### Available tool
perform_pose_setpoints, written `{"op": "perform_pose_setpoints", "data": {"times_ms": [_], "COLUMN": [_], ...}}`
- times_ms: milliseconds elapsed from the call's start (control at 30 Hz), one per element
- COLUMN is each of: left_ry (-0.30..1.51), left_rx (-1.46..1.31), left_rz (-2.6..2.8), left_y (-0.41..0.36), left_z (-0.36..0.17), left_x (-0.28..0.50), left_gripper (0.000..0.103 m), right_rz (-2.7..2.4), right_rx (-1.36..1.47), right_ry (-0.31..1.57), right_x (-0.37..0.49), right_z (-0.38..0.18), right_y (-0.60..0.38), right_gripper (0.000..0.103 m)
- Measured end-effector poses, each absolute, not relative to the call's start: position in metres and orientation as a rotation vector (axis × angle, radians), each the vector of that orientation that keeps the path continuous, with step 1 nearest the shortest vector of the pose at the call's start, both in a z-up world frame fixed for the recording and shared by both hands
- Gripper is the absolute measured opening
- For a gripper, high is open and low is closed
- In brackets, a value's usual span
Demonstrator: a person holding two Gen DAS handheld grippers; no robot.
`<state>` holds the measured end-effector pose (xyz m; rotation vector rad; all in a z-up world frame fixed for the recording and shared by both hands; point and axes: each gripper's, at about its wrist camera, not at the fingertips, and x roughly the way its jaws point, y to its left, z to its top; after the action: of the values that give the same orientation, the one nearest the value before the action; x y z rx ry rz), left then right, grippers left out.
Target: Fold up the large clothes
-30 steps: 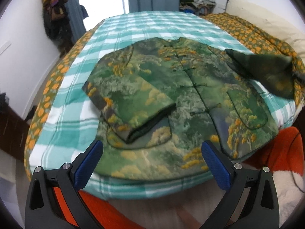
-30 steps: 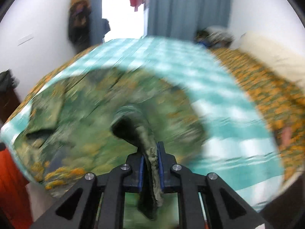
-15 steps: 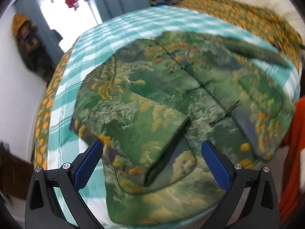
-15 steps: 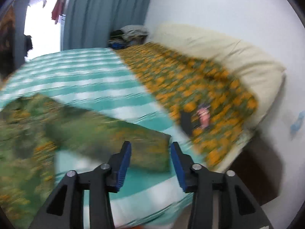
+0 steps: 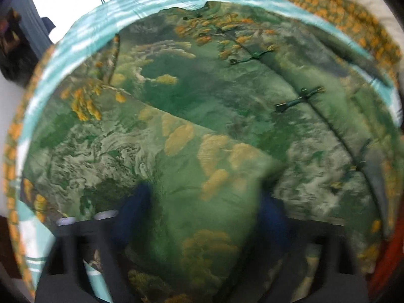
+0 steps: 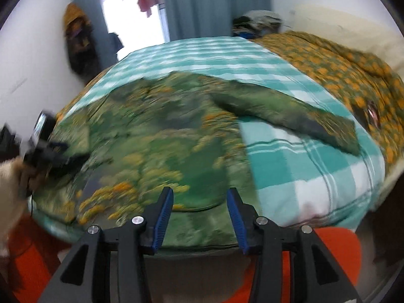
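A green jacket with orange and pale landscape print [image 5: 227, 96] lies front up on the bed. Its left sleeve [image 5: 192, 166] is folded across the chest. My left gripper [image 5: 202, 207] is open, its blue fingers [image 5: 133, 209] astride the cuff end of that folded sleeve, close over the fabric. In the right wrist view the jacket [image 6: 156, 136] spreads over the bed and its right sleeve [image 6: 290, 111] lies stretched out to the right on the sheet. My right gripper [image 6: 199, 209] is open and empty at the jacket's bottom hem.
The bed has a teal and white checked sheet [image 6: 315, 166] and an orange-flowered quilt [image 6: 341, 63] along its right side. An orange object [image 6: 328, 250] sits below the bed's near edge. Clothes hang on the left wall [image 6: 78, 38]. Curtains [image 6: 214, 5] stand behind the bed.
My right gripper let go of the right sleeve, which now lies flat, and moved to the hem. My left gripper moved forward and down onto the folded left sleeve.
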<state>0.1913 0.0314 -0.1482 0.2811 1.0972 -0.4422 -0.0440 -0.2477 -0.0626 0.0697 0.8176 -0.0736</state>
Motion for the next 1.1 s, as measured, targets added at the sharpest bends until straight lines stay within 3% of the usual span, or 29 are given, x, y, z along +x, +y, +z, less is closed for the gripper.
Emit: {"op": "perform_pose_setpoints", "data": {"times_ms": [33, 67, 100, 267, 467, 533, 633, 800, 933, 1100], "left_ry": [1.104, 1.096, 1.085, 0.955, 0.766, 0.743, 0.733, 0.737, 0.775, 0.885], "left_rx": [0.252, 0.238, 0.232, 0.079, -0.126, -0.173, -0.248, -0.352, -0.385, -0.401], "left_rz": [-0.464, -0.459, -0.451, -0.419, -0.159, -0.020, 0.239, 0.460, 0.401, 0.120], "left_y": [0.034, 0.038, 0.041, 0.086, 0.215, 0.264, 0.343, 0.409, 0.395, 0.317], "left_z": [-0.145, -0.140, -0.134, -0.072, 0.013, 0.021, 0.019, -0.006, -0.025, -0.044], "left_x": [0.190, 0.187, 0.185, 0.175, 0.170, 0.170, 0.161, 0.113, 0.083, 0.073], "left_gripper": [0.033, 0.013, 0.010, 0.008, 0.009, 0.012, 0.023, 0.056, 0.068, 0.085], "right_rz": [-0.067, -0.062, -0.057, -0.045, -0.055, -0.058, -0.063, -0.079, -0.104, -0.101], "right_rx": [0.052, 0.038, 0.028, 0.022, 0.009, 0.017, 0.029, 0.038, 0.050, 0.132], "right_ry": [0.813, 0.808, 0.806, 0.796, 0.775, 0.772, 0.772, 0.774, 0.800, 0.839], "right_x": [-0.045, -0.045, -0.045, -0.042, -0.042, -0.041, -0.038, -0.038, -0.034, -0.023], "right_z": [-0.063, -0.062, -0.061, -0.057, -0.053, -0.053, -0.053, -0.054, -0.057, -0.061], "right_y": [-0.243, -0.238, -0.235, -0.237, -0.238, -0.240, -0.243, -0.247, -0.254, -0.276], "right_gripper": [0.045, 0.045, 0.045, 0.045, 0.045, 0.045, 0.045, 0.045, 0.046, 0.062]}}
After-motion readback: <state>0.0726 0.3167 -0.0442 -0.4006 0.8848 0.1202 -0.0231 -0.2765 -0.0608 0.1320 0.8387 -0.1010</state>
